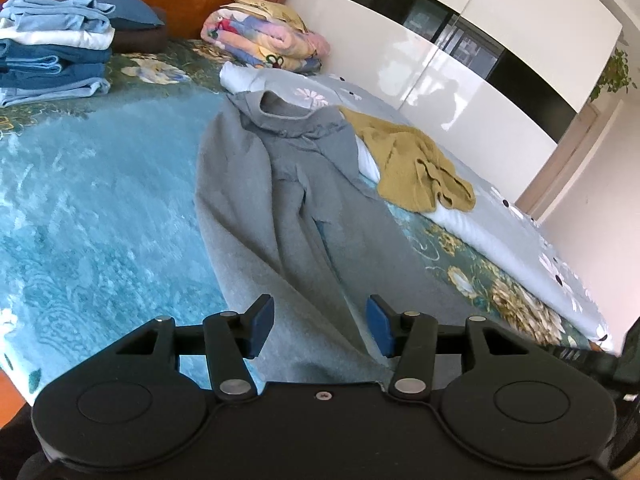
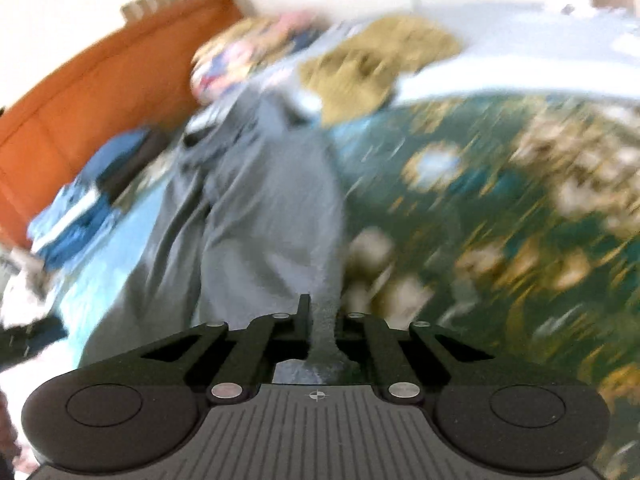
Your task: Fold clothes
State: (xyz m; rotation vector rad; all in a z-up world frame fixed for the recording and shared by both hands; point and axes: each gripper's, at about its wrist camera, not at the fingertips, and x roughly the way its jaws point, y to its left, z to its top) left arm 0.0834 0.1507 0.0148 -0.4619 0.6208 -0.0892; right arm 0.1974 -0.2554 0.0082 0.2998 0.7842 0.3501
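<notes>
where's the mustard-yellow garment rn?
Left wrist view, right of centre: the mustard-yellow garment lies crumpled on the pale floral duvet, just right of the grey garment.

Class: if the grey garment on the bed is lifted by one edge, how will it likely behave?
The grey garment is probably floppy: it lies in soft folds and creases. It would likely drape and trail, since the right claw pinches only a narrow bit. It seems thick, so perhaps fairly heavy.

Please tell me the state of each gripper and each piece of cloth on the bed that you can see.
left gripper: open, above the garment hem
right gripper: shut on grey fabric
grey garment: spread out, unfolded
mustard-yellow garment: crumpled
blue and white clothes stack: folded
floral blanket: folded
</notes>
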